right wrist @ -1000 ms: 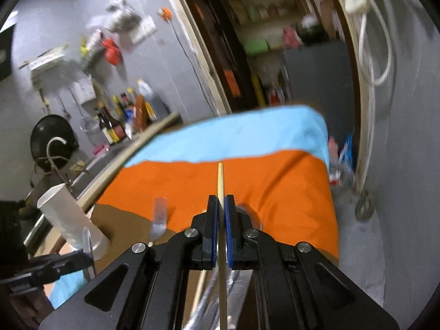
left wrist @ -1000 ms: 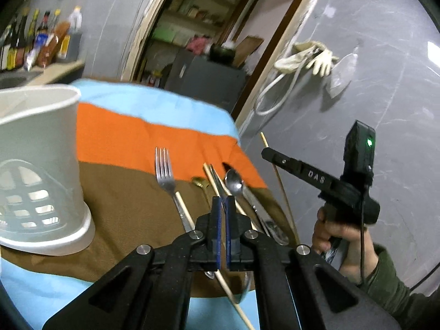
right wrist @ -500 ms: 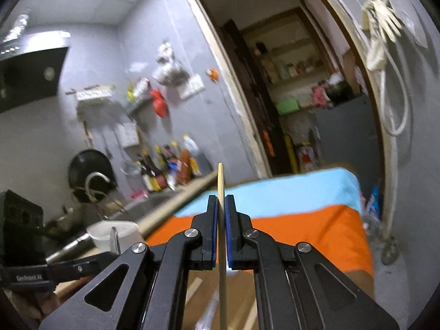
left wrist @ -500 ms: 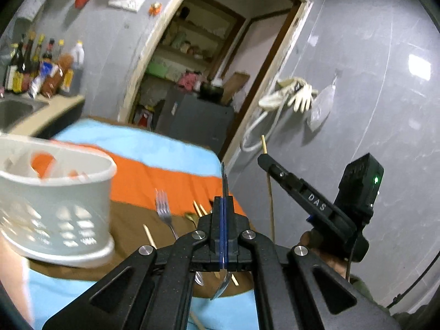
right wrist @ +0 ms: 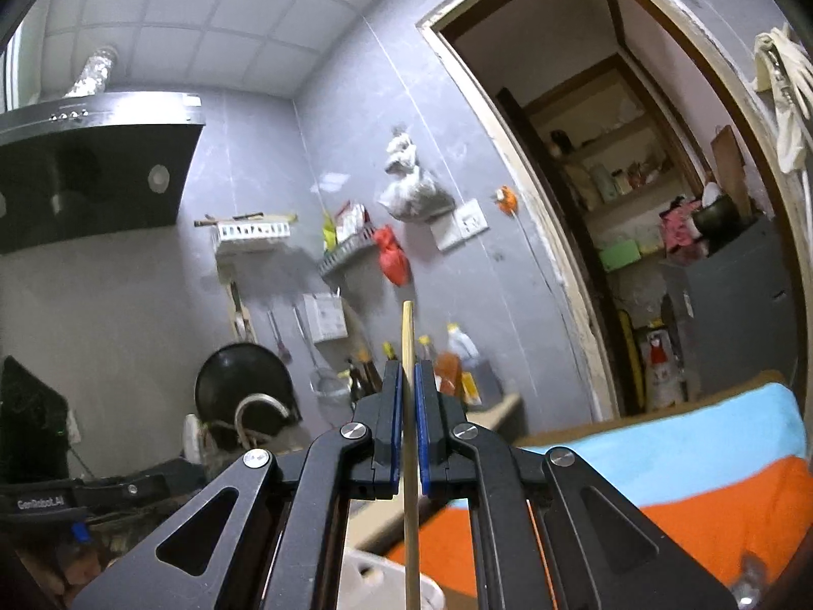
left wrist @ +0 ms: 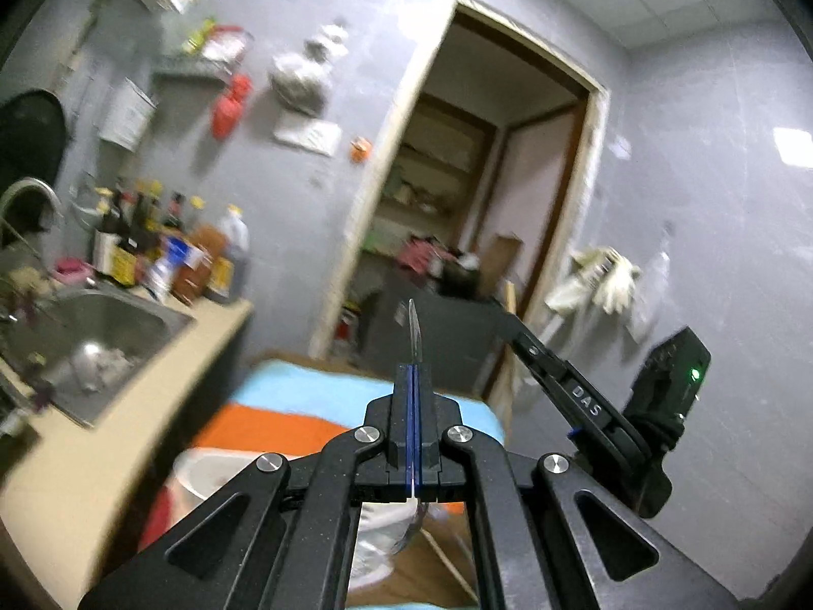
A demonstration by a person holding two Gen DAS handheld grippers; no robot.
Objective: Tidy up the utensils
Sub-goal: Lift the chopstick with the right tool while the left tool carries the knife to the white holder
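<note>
Both grippers had risen off the tabletop toward the holder (left wrist: pixel 203 473): left gripper (left wrist: pixel 414 437) jaws clamped a spoon (left wrist: pixel 415 330), right gripper (right wrist: pixel 406 437) jaws a chopstick (right wrist: pixel 408 335).

Sink (left wrist: pixel 96 325) lies left of the cloth-covered table (left wrist: pixel 284 422).

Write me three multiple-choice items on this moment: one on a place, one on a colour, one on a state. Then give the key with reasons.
1. The sink lies where in the left wrist view?
A. left
B. right
C. top middle

2. The cloth stripe farthest from the camera is
A. green
B. light blue
C. black

3. The right gripper is
A. wide open
B. shut on nothing
C. shut on the wooden chopstick

Key: 1 A, the basin sits at the left edge; 2 B, blue lies beyond the orange; 3 C, the fingers clamp the stick.
</note>
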